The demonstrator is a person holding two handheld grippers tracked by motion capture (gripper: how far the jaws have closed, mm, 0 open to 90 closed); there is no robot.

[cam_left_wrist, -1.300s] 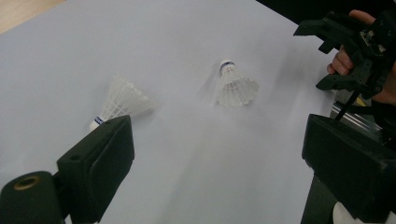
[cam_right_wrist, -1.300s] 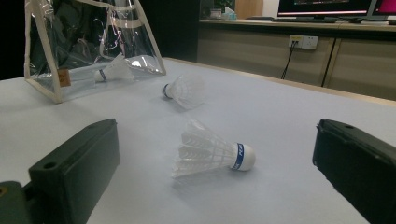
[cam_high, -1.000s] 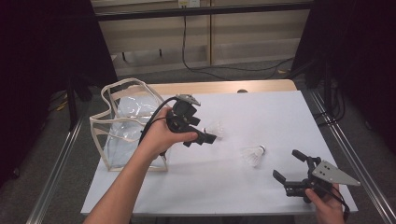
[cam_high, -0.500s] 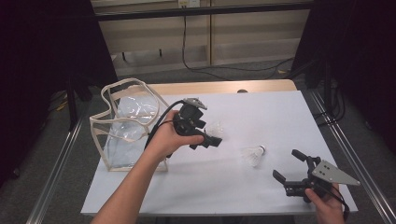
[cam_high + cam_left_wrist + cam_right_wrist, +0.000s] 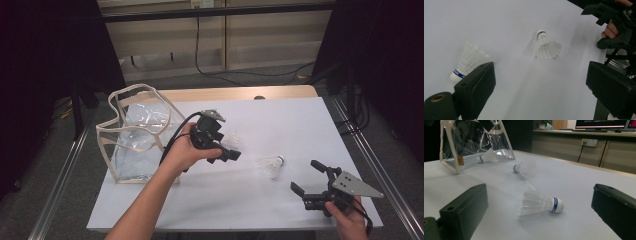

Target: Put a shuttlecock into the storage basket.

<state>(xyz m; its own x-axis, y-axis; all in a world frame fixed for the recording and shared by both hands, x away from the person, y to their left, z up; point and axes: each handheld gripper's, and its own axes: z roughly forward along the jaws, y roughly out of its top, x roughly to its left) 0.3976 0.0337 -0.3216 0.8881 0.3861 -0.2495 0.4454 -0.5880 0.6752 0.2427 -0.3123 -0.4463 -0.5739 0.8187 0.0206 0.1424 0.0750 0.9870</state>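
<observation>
Two shuttlecocks lie loose on the white bench [image 5: 280, 125]; a third rests inside the clear bag [image 5: 135, 135] at bench left, seen through its wall in the right gripper view. The work looks like gathering shuttlecocks into that bag. Left gripper [image 5: 227, 150] hovers near bench centre, jaws spread wide, empty, touching nothing. In the left gripper view the near shuttlecock [image 5: 467, 62] lies just beside the left jaw, cork end toward the camera, outside the gap rather than within it. The far shuttlecock [image 5: 271, 165] lies on its side between the two grippers. Right gripper [image 5: 312, 180] sits low at the bench's near right corner, jaws also wide apart and empty; in its own view the far shuttlecock [image 5: 540, 203] lies centred ahead of the gap, cork to the right. Judged step: the left gripper lines up on the near shuttlecock. To do it well: shift sideways until the cork sits mid-gap, come down low, close on the cork or the feather base, not the fragile skirt. Light squeeze; the thing likely skids or rolls if nudged by one jaw first.
</observation>
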